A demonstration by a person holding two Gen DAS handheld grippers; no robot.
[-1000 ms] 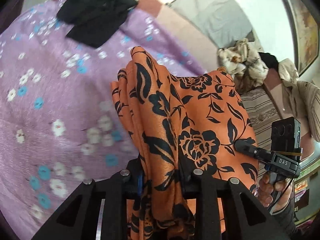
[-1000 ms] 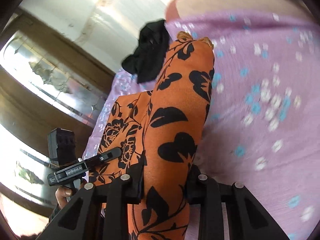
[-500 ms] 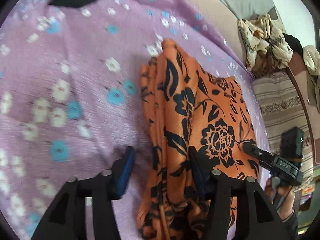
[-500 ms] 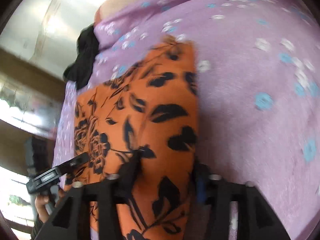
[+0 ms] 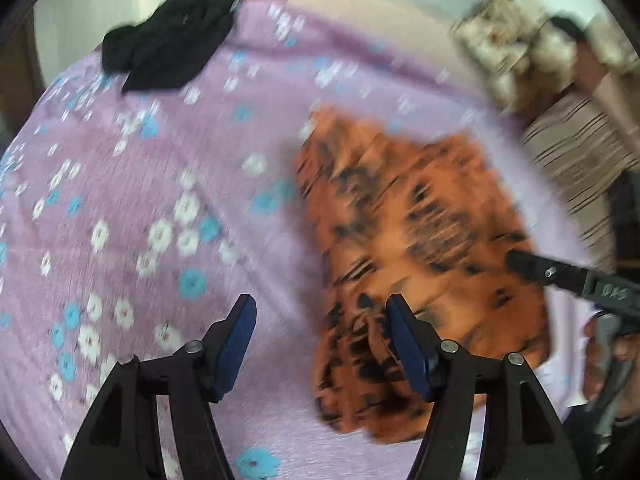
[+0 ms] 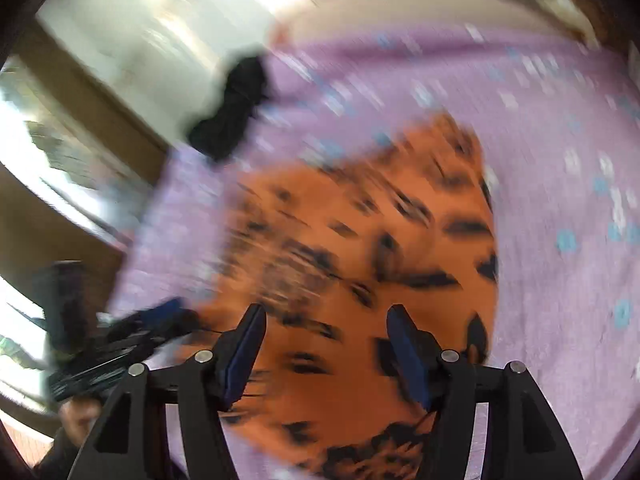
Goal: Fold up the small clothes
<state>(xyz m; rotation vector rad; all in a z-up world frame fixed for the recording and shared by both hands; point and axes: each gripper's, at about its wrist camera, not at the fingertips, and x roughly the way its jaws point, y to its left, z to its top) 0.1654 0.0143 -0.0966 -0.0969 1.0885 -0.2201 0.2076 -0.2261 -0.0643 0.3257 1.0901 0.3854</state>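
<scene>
The orange cloth with black flowers point(image 5: 420, 240) lies flat and folded on the purple flowered bedspread point(image 5: 140, 220); both views are smeared by blur, so I cannot make out its creases. In my right wrist view the orange cloth point(image 6: 360, 240) spreads right under and ahead of my right fingers point(image 6: 324, 344), which stand wide apart with nothing between them. My left fingers point(image 5: 320, 336) are also spread wide and hold nothing: the right blue pad point(image 5: 404, 344) hangs over the cloth's left edge, the left pad over bare bedspread beside it. From the left view, the tip of my right tool reaches over the cloth's right side. Beyond the cloth, well apart toward the far edge of the bedspread, sits a crumpled black garment point(image 5: 172, 40). To the cloth's far right lie a pale rumpled heap of fabric point(image 5: 516, 52) and a striped textile point(image 5: 576, 140).
</scene>
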